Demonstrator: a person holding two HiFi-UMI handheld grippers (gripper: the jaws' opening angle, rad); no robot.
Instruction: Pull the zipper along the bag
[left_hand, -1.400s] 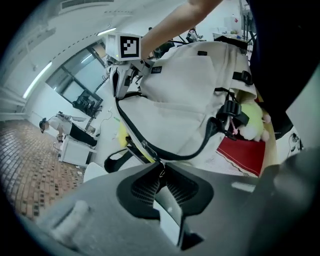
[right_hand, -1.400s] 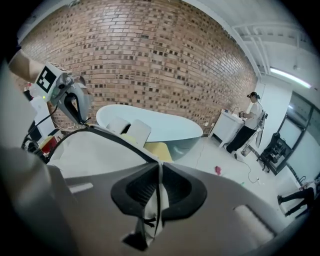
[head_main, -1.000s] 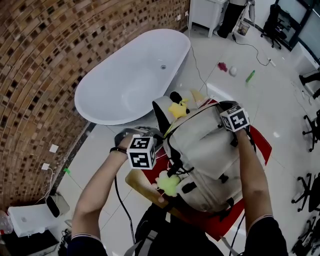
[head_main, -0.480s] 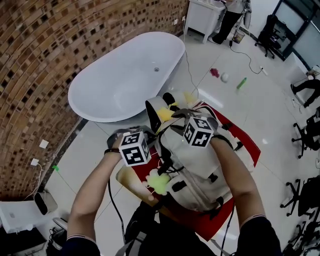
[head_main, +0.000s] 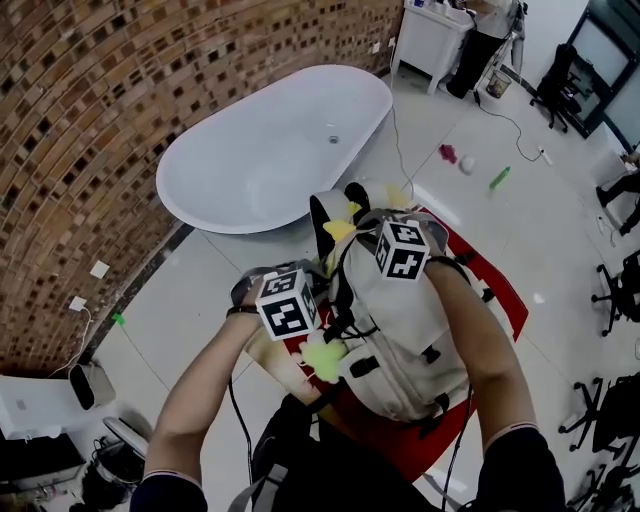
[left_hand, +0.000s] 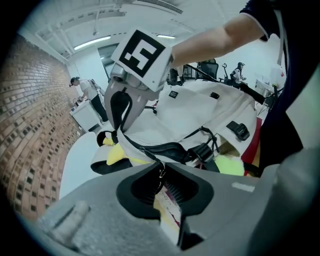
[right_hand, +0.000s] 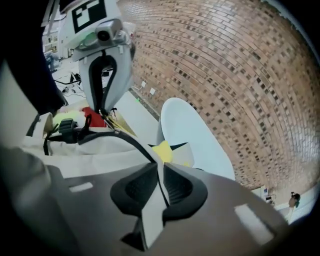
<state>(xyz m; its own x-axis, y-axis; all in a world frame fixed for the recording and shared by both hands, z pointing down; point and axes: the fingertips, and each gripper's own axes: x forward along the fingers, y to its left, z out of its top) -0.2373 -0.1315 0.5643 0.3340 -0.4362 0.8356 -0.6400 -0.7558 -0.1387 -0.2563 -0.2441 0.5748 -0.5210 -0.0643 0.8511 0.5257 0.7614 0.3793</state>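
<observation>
The left tongs (left_hand: 162, 170) pinch the soft cream bag's (head_main: 400, 320) thin black zipper trim (right_hand: 125, 142), and the right tongs (right_hand: 161, 170), jaws just closing, nip it too.

**HIDDEN AND UNREADABLE ITEMS**

In the head view, marker cubes and hands are covering the jaws of the left gripper (left_hand: 163, 175) and the right gripper (right_hand: 161, 170). The right gripper's jaws have just been closing, with the edge of the bag (head_main: 400, 330) between them. A small metal piece (left_hand: 162, 170) at the left jaws is showing too little to identify. The bag is hiding most of the desk (head_main: 262, 350) and the red mat (head_main: 500, 290), and is partly concealing a yellow item (head_main: 340, 228). The picture edges are cutting off a standing person (head_main: 490, 40) and a chair (head_main: 615, 300).
</observation>
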